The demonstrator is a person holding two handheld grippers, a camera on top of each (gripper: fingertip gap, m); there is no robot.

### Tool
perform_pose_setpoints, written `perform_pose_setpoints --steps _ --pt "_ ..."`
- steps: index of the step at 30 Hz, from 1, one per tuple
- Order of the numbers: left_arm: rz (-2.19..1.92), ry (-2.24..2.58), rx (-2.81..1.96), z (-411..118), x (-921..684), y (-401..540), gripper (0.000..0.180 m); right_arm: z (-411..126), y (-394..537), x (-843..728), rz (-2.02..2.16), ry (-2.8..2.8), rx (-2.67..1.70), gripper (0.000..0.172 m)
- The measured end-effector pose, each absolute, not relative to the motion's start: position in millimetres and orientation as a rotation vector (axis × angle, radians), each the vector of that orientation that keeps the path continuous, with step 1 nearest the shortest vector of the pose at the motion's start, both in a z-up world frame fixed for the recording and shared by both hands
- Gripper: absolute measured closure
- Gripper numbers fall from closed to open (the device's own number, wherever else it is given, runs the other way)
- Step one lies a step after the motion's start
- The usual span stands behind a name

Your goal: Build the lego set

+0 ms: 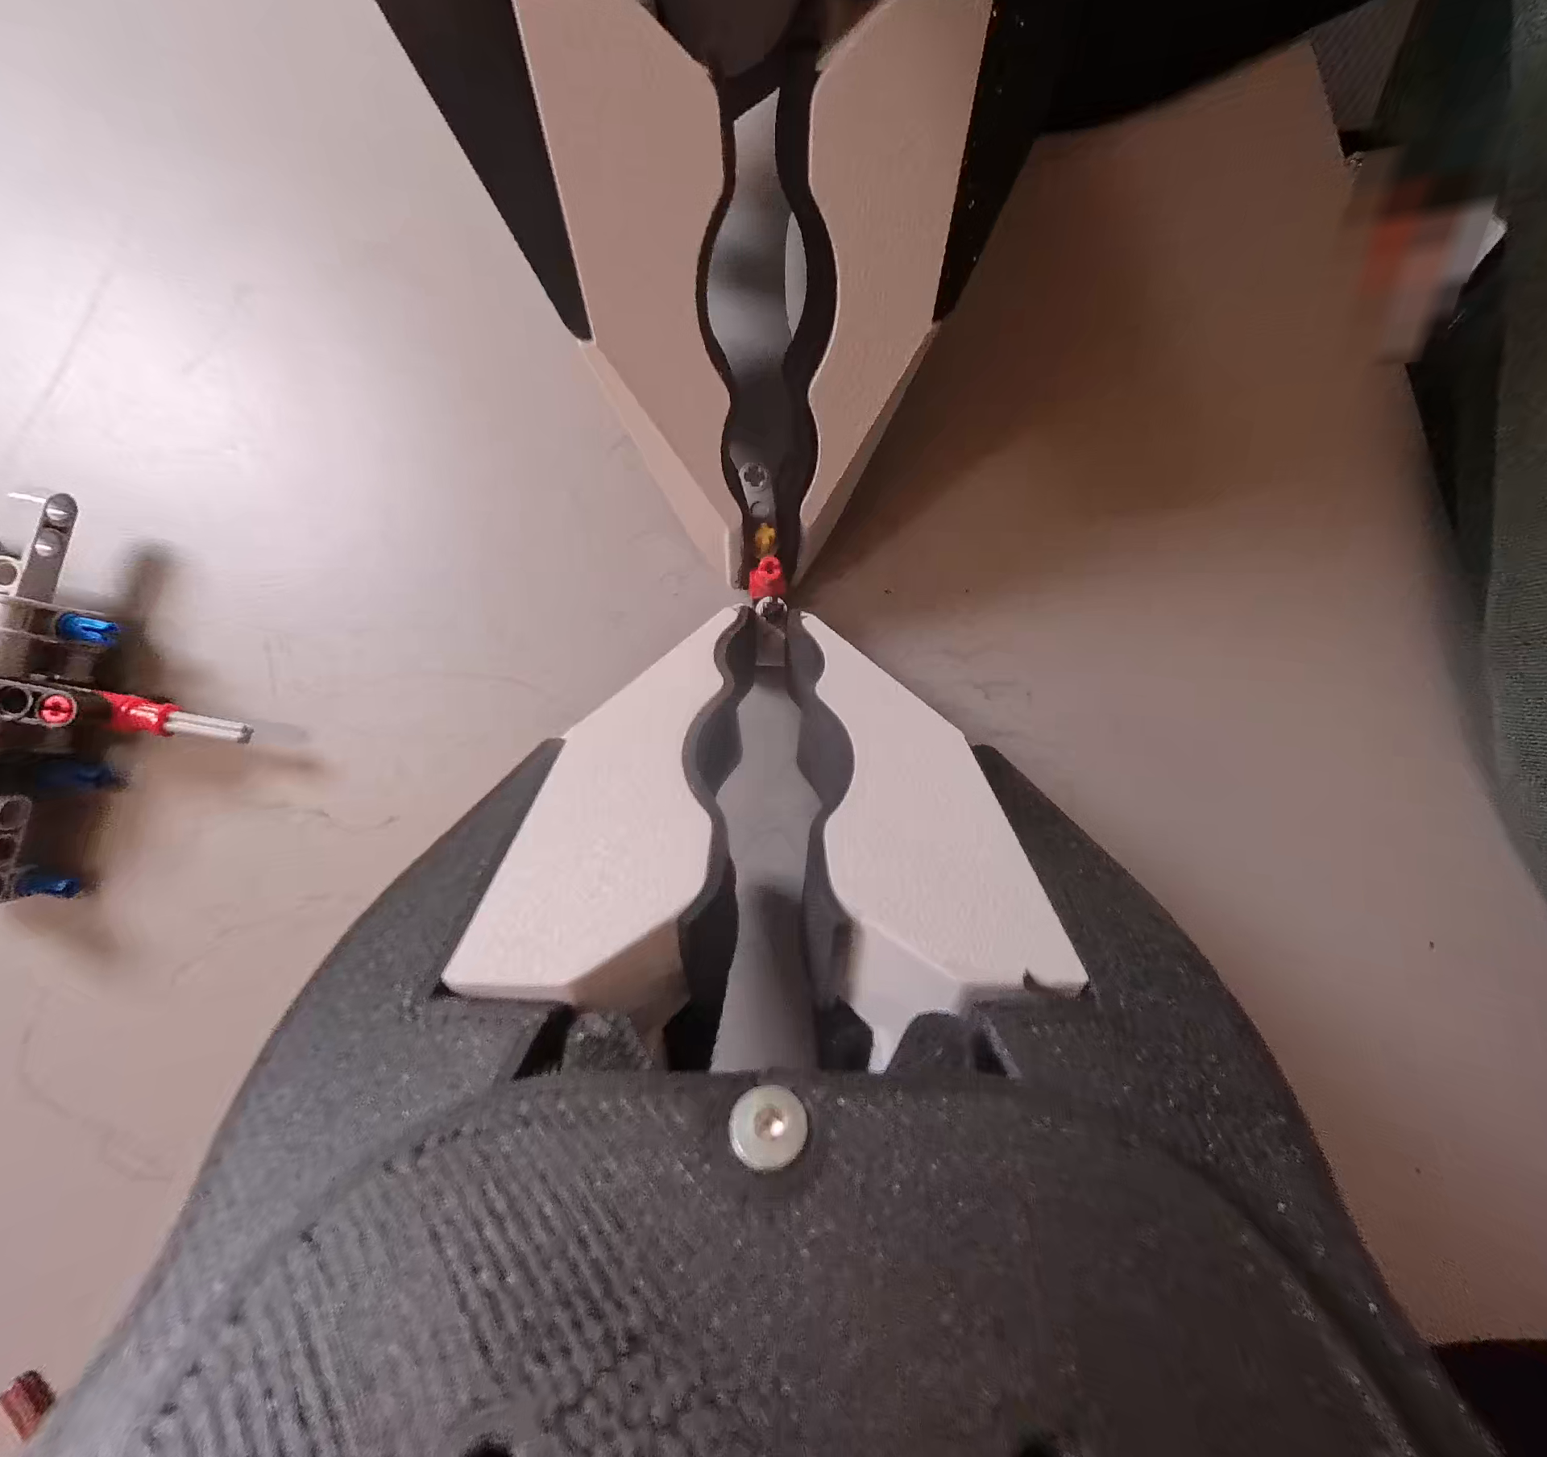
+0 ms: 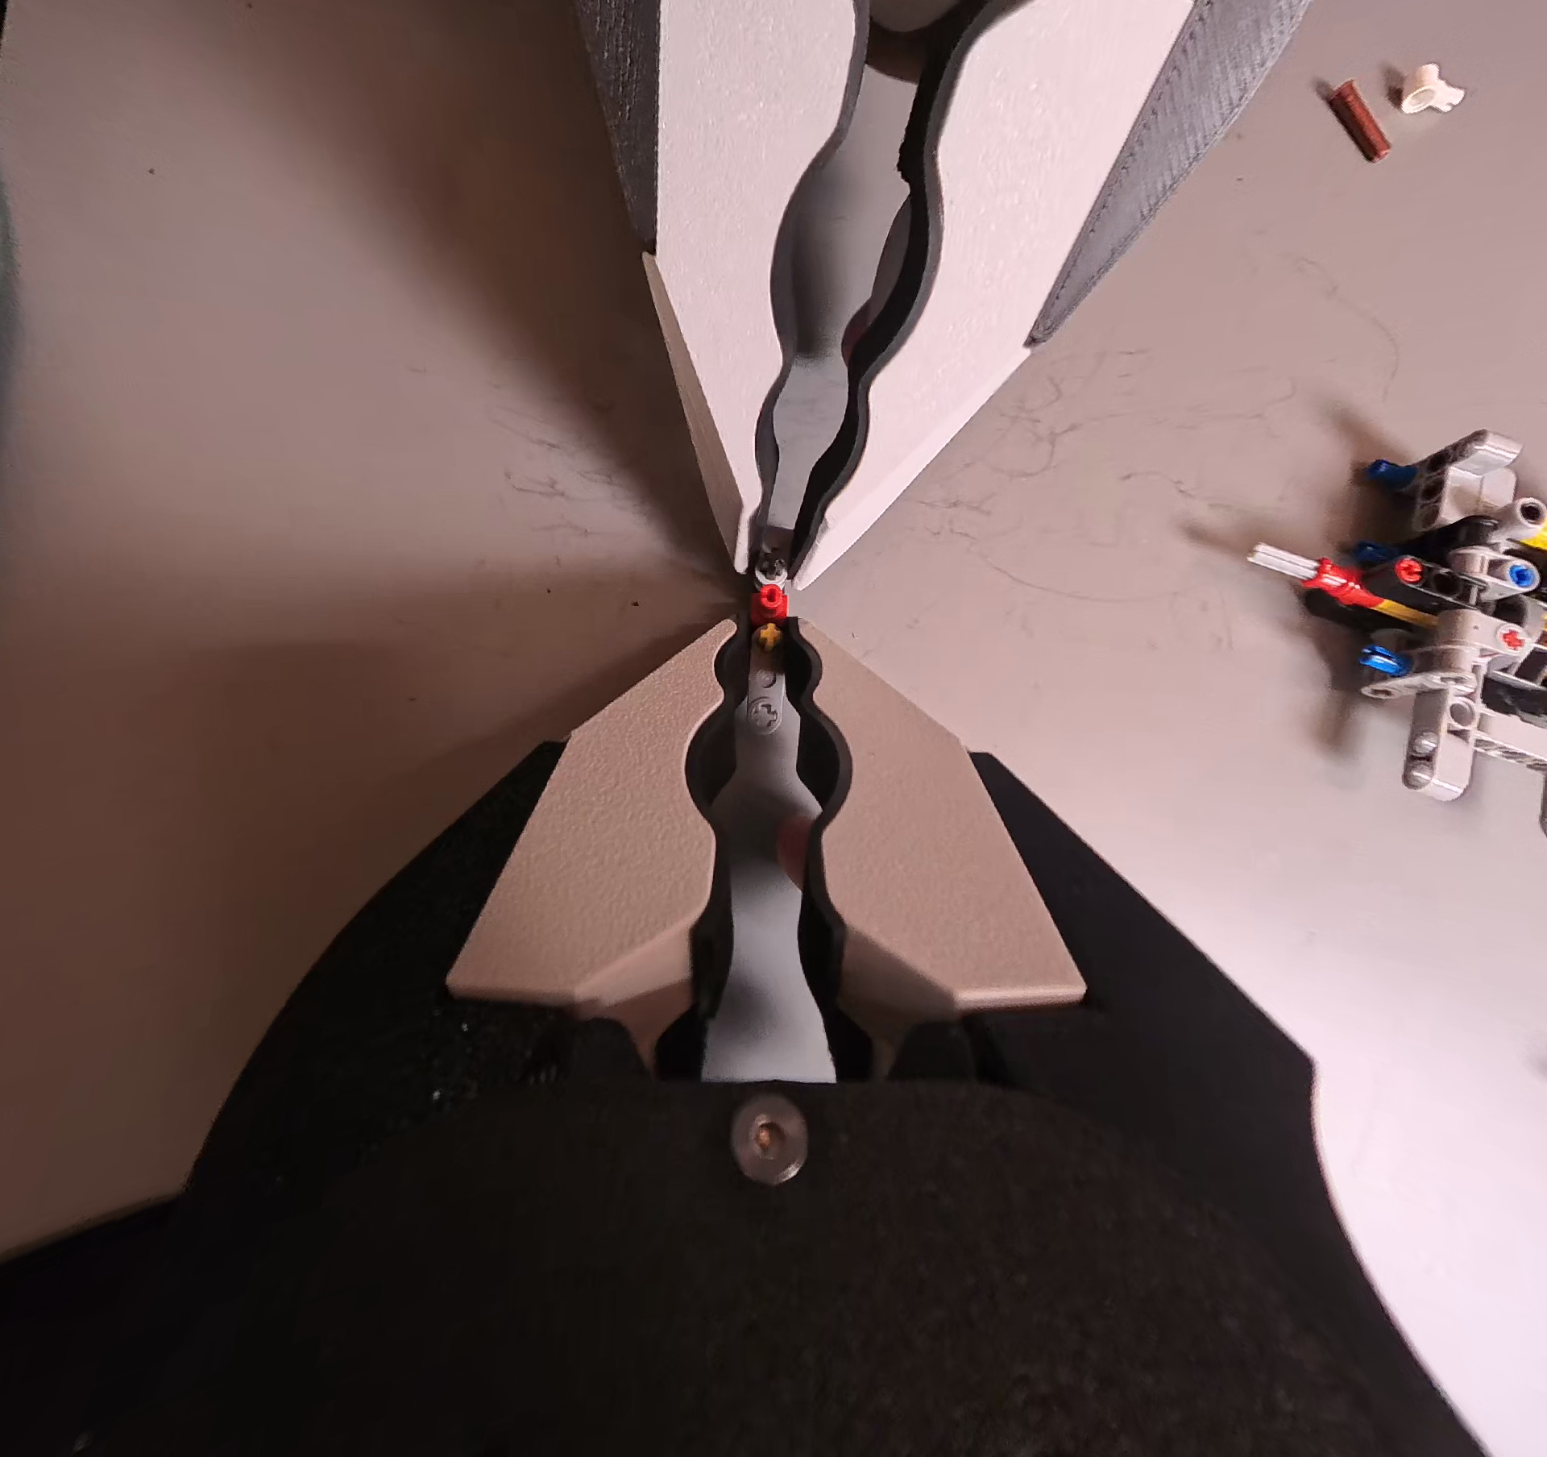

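My two grippers meet tip to tip above a pale table [image 1: 293, 328]. My left gripper [image 1: 770, 620] is shut on a small grey piece [image 1: 770, 611] with a cross hole at its end. My right gripper [image 2: 768, 631] is shut on a thin grey beam [image 2: 763, 705] that carries a yellow axle [image 2: 768, 638] and a red bush [image 2: 770, 601] at its tip. The red bush [image 1: 767, 577] sits right against the grey piece [image 2: 772, 569] held by the left gripper. The right gripper shows at the top of the left wrist view [image 1: 768, 559]. The left gripper shows at the top of the right wrist view [image 2: 774, 554].
A partly built model of grey, black, blue and red parts [image 2: 1457, 621] lies on the table; it also shows at the left edge of the left wrist view [image 1: 50, 705]. A brown rod [image 2: 1360, 121] and a small white connector [image 2: 1427, 87] lie farther off. A dark sleeve [image 1: 1490, 496] is at the right. Only a small space, under 4 cm, lies between the two pairs of fingers.
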State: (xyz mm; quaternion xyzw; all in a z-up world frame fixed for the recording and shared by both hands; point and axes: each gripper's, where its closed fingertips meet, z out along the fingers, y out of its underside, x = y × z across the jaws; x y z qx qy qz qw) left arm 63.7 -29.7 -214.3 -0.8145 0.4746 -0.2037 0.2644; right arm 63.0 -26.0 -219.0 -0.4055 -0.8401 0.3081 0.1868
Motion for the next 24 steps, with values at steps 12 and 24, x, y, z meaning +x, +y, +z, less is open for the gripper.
perform_pose_setpoints --steps 12,24 --pt "-0.501 1.173 -2.170 -212.5 61.8 -32.2 0.166 -219.9 -24.6 62.7 0.827 -2.348 -1.153 0.166" --pt "-0.493 1.035 -2.106 -212.0 64.7 -25.4 0.174 -220.2 -24.0 63.5 0.835 -2.347 -1.178 0.166"
